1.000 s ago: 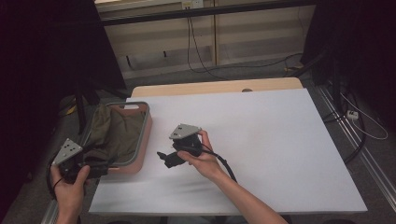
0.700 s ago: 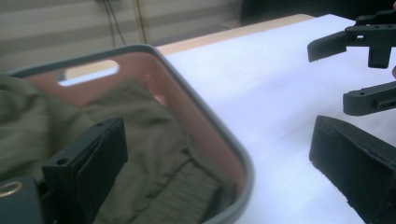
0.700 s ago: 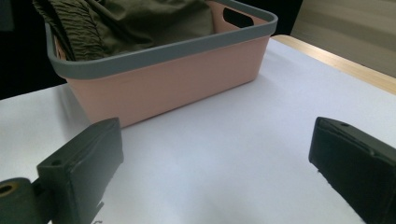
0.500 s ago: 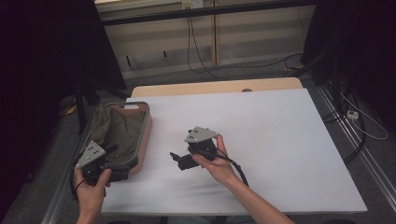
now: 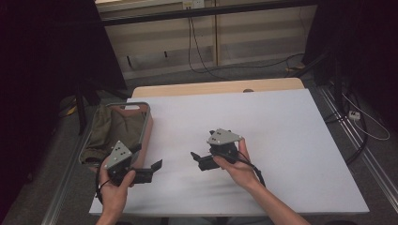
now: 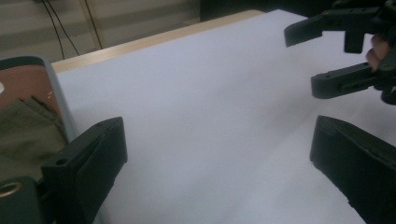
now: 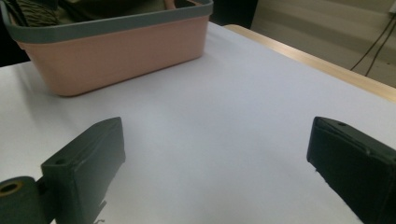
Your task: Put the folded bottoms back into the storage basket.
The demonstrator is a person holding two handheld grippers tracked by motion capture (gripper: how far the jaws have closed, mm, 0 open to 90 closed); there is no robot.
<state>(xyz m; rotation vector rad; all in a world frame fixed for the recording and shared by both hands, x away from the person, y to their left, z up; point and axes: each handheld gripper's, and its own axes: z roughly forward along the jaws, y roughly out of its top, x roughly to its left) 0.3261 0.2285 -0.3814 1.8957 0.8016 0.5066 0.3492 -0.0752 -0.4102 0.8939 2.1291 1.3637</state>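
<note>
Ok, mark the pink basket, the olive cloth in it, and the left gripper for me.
pink basket (image 7: 116, 51): right gripper view, on its pink side wall.
olive cloth (image 5: 117, 126): high view, on the folds lying inside the basket.
left gripper (image 5: 157, 164): high view, midway between its open jaw tips.

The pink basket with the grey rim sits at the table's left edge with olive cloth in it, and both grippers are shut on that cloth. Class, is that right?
Not quite. The basket and olive cloth are as stated, but both grippers are open and empty: the left gripper and right gripper are over bare table, as both gripper views show.
</note>
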